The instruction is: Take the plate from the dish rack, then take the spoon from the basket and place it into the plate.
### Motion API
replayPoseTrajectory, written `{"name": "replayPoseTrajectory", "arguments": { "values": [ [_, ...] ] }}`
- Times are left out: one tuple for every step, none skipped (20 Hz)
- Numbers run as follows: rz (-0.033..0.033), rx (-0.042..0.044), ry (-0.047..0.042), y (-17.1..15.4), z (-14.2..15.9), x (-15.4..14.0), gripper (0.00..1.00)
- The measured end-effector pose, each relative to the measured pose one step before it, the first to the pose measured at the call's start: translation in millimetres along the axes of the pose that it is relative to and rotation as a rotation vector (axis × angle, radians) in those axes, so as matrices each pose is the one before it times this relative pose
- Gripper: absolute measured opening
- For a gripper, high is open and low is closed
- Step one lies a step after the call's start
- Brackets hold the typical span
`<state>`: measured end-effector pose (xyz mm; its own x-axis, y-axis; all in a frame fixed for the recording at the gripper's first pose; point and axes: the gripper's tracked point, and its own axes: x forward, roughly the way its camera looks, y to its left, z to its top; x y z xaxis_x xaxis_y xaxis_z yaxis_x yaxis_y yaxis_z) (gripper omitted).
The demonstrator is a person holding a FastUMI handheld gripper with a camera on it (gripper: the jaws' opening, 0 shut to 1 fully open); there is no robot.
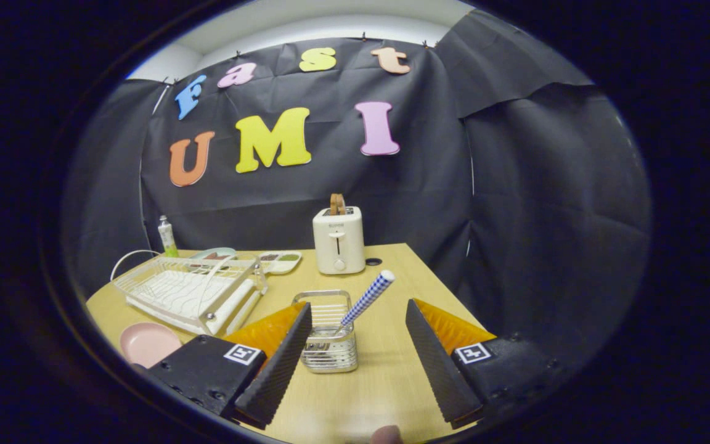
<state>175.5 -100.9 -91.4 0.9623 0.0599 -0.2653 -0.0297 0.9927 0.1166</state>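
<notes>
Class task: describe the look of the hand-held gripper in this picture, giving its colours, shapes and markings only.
The gripper has two wedge-shaped fingers with black ribbed pads on their inner faces and orange outer sides. Each finger is mounted on a black block, and each block bears a small square black-and-white marker on a white tag. Small screws dot the blocks. The fingers stand apart.

Even overhead light falls on the table (386, 376); focus is sharp mid-frame, while fisheye bending and dimness grow toward the edges.

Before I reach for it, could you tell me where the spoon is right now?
The spoon stands tilted in the wire basket, just ahead of the open gripper, nearer its left finger, with the toaster beyond.
</notes>
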Motion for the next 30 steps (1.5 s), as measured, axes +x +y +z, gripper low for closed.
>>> {"name": "replayPoseTrajectory", "arguments": {
  "values": [
    [0.01078,0.01220,0.00860,-3.71,-1.01,11.68,0.95],
    [0.01507,0.01739,0.01049,-0.74,1.09,8.27,0.92],
    [0.01801,0.01739,0.01419,0.32,-0.71,7.94,0.89],
    [0.00965,0.01167,0.00869,0.10,2.19,4.94,0.84],
    [0.01259,0.00337,0.00191,0.78,0.80,6.46,0.80],
    [0.01116,0.00124,0.00459,2.10,0.38,3.88,0.73],
    [0.00676,0.00626,0.00285,1.06,1.23,0.98,0.69],
    [0.01079,0.01000,-0.00262,2.90,2.02,-0.18,0.62],
    [0.00357,0.00461,-0.00552,2.42,2.79,-1.47,0.54],
    [0.00347,0.00260,0.00002,2.10,-0.45,1.06,0.43],
    [0.00821,0.00061,0.00033,4.67,0.15,-2.82,0.37],
    [0.00370,0.00548,-0.00037,3.36,0.39,1.63,0.31],
    [0.00549,0.01270,0.00330,1.33,0.50,0.45,0.30],
    [0.00871,0.02069,0.00470,4.10,0.34,-1.14,0.27],
    [0.01057,0.02897,0.00831,4.12,0.48,-2.13,0.25],
    [0.00695,0.02907,0.00828,5.09,0.13,-0.20,0.20],
    [-0.00426,0.02428,0.01136,2.10,-0.02,-0.86,0.18],
    [-0.00974,0.01774,0.00741,1.81,0.08,-0.49,0.14],
    [-0.01447,0.00935,0.00396,1.67,0.11,-0.18,0.12],
    [-0.01598,0.00341,-0.00039,0.66,0.97,0.29,0.09],
    [-0.01418,0.00355,-0.00616,1.35,2.48,-1.36,0.08],
    [-0.01972,0.01004,-0.01400,0.53,6.35,-1.21,0.08],
    [-0.01572,0.00486,-0.01966,1.70,6.57,-2.60,0.08],
    [-0.02781,-0.00122,-0.02361,-0.96,8.76,-3.94,0.08],
    [-0.03062,-0.00688,-0.02562,-2.53,8.35,-4.25,0.08],
    [-0.02483,-0.00962,-0.02640,-0.10,9.94,-6.19,0.08],
    [-0.01575,-0.00897,-0.02516,3.68,10.01,-8.14,0.08],
    [-0.01015,-0.01379,-0.02681,3.94,10.59,-10.44,0.08],
    [-0.00414,-0.01384,-0.03369,4.60,11.34,-11.28,0.08],
    [-0.00070,-0.01680,-0.02601,6.79,11.60,-11.23,0.08]
  ]
}}
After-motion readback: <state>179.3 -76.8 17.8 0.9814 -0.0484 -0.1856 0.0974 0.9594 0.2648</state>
